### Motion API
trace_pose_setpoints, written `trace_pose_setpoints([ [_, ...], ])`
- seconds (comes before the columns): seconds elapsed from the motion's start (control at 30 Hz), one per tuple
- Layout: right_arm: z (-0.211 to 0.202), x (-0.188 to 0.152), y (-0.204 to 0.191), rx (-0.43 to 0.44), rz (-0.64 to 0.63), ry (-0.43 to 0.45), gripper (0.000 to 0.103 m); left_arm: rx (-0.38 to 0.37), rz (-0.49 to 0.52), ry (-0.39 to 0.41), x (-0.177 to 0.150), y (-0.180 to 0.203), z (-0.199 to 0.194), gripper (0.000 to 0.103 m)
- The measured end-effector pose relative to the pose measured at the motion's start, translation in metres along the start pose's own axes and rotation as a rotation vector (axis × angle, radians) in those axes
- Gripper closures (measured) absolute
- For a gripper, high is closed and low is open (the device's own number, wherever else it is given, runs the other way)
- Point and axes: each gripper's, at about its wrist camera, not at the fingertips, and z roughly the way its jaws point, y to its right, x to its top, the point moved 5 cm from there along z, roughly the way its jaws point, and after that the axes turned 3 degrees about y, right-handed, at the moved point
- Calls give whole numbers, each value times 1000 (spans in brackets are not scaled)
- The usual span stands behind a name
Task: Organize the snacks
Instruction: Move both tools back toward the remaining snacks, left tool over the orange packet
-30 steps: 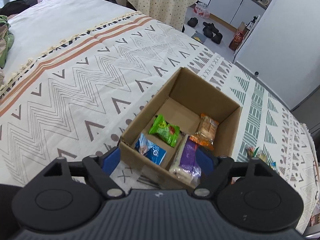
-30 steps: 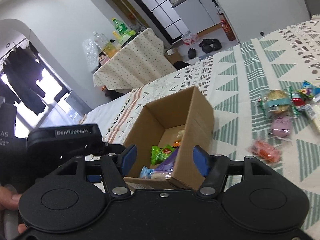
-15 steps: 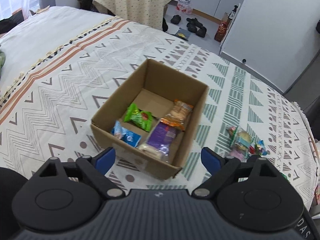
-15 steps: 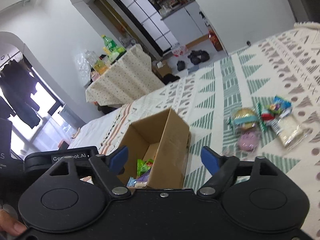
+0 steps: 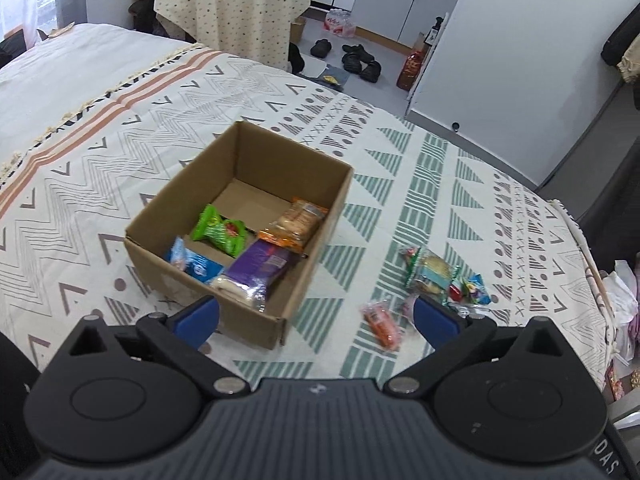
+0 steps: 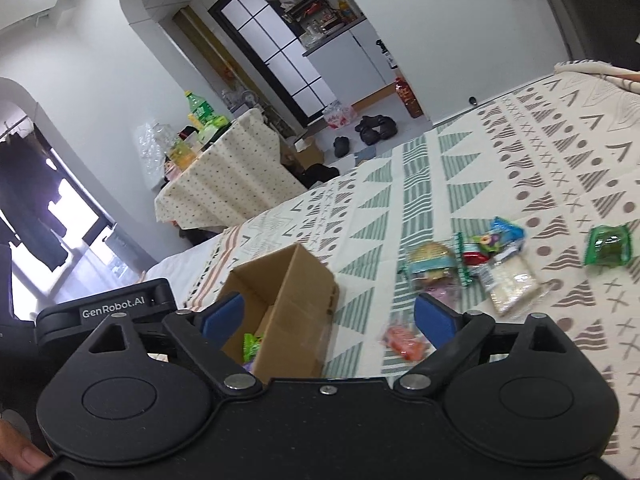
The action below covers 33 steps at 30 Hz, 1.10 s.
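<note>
An open cardboard box (image 5: 316,216) sits on the patterned bedspread and also shows in the right wrist view (image 6: 304,300). It holds a green packet (image 5: 218,232), a blue packet (image 5: 192,266), a purple bread pack (image 5: 256,274) and an orange cracker pack (image 5: 294,224). Loose snacks lie to its right: an orange packet (image 5: 382,322), a cake pack (image 5: 430,274), a white bread pack (image 6: 512,280) and a green packet (image 6: 606,246). My left gripper (image 5: 316,316) is open and empty above the box's near right corner. My right gripper (image 6: 328,318) is open and empty.
The bedspread (image 5: 460,200) ends at the bed edge on the far side, with shoes (image 5: 360,58) on the floor beyond. A cloth-covered table (image 5: 228,4) with bottles stands at the back. A white cabinet (image 5: 520,48) is at the right.
Both grippers have pulled back and up from the box and swung right, bringing the loose snacks into view. Both have opened wider.
</note>
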Motion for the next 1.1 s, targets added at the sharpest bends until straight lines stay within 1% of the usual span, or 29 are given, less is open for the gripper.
trace_pose_setpoints([
  [0.03,-2,1,4,-6,2,5,4,-4,4,3,-1,3,0,0],
  [0.1,-6,3,11,-26,6,13,1,-9,11,4,-4,8,1,0],
  [0.3,-15,11,38,-71,42,50,0,-37,26,9,-8,25,4,0],
  [0.43,-21,15,53,-97,52,61,0,-47,69,18,-11,39,7,0],
  [0.57,-25,17,67,-122,61,56,0,-75,74,-4,-16,52,13,0],
  [0.77,-33,19,94,-151,117,58,0,-116,72,-38,-24,71,23,0],
  [0.9,-33,18,113,-179,178,51,0,-119,74,-52,-27,82,36,0],
  [1.1,-30,19,139,-261,231,65,2,-110,48,-78,-32,88,63,1],
])
